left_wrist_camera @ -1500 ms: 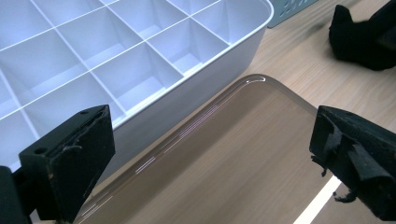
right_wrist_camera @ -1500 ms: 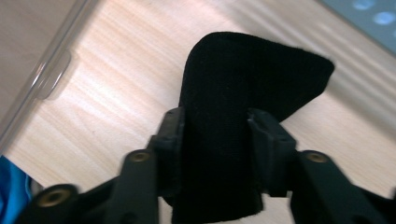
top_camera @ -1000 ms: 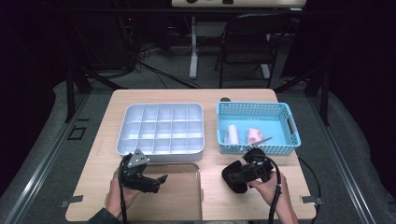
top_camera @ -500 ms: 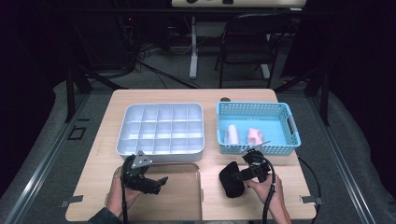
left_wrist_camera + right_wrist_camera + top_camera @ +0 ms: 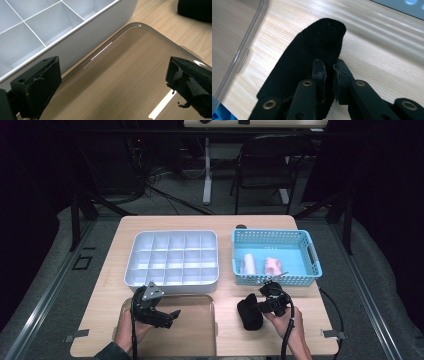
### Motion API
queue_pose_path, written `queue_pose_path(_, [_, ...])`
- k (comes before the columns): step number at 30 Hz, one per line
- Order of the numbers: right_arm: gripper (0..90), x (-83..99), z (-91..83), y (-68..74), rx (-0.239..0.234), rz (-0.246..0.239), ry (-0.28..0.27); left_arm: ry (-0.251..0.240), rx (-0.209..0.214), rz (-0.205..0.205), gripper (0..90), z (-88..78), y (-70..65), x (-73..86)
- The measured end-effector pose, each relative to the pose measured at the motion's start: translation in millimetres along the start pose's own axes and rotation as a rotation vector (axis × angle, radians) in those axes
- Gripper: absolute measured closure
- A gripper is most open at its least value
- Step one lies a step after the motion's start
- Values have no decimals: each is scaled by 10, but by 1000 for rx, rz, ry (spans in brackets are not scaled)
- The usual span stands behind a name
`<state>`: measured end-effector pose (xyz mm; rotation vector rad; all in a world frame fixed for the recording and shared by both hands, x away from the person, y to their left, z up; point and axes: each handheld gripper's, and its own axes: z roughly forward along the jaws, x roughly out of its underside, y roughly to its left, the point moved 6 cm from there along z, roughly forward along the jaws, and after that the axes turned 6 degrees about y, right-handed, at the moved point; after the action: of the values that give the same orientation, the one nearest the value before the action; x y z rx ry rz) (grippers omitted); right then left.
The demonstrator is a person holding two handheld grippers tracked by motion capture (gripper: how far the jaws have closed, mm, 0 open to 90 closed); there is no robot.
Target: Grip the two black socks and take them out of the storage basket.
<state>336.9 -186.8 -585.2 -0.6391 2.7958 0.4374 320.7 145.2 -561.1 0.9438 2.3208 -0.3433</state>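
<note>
A black fabric piece point(image 5: 249, 312) lies on the wooden table point(image 5: 125, 232) in front of the blue basket point(image 5: 306, 243). My right gripper point(image 5: 260, 307) reaches it from the right. In the right gripper view the jaws have just been closing and now pinch a fold of the black fabric point(image 5: 312, 50), with my right gripper point(image 5: 329, 70) almost fully shut. My left gripper point(image 5: 168, 316) hovers open over a clear plastic lid point(image 5: 192, 335). In the left gripper view the left gripper point(image 5: 117, 75) has its jaws wide apart above the lid point(image 5: 130, 75), with nothing between them.
A white compartment tray point(image 5: 134, 251) stands behind the lid; its wall point(image 5: 100, 27) is close to my left gripper. The blue basket holds a white roll point(image 5: 248, 264) and a pink item point(image 5: 272, 266). A chair point(image 5: 265, 165) stands beyond the table.
The right gripper has sunk onto the black fabric and its jaws have closed on it. The left gripper has stayed in place, open.
</note>
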Motion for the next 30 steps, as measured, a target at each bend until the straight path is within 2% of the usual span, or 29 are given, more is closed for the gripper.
queue_pose_path(1, [817, -10, -1, 9, -13, 28, -31, 0, 0, 0, 2, 1, 0, -1])
queue_pose_path(4, [813, -3, -105, -49, 20, 12, -19, 0, 1, 7, 2, 7, -2, -4])
queue_pose_path(8, [784, -22, -213, -33, 19, 15, -69, 6, 8, 8, 2, 18, -11, -4])
queue_pose_path(9, [783, -21, -237, -19, 3, 1, -62, 7, 9, 7, 3, 21, -12, -5])
queue_pose_path(11, [780, -29, -238, 19, 7, -8, -57, 8, 10, 7, 2, 25, -14, -5])
queue_pose_path(12, [780, -39, -234, 45, -14, -14, -65, 8, 11, 7, 2, 26, -17, -5])
queue_pose_path(18, [737, -89, -226, 181, -28, -47, -73, 8, 11, 9, 3, 39, -21, -3])
queue_pose_path(26, [724, -146, -110, 373, -61, -89, -64, 16, 15, 14, 2, 54, -47, -1])
queue_pose_path(27, [724, -148, -95, 389, -61, -107, -52, 15, 17, 15, 3, 56, -50, -3])
queue_pose_path(30, [727, -178, -55, 451, -73, -121, -69, 17, 18, 18, 2, 61, -57, -4])
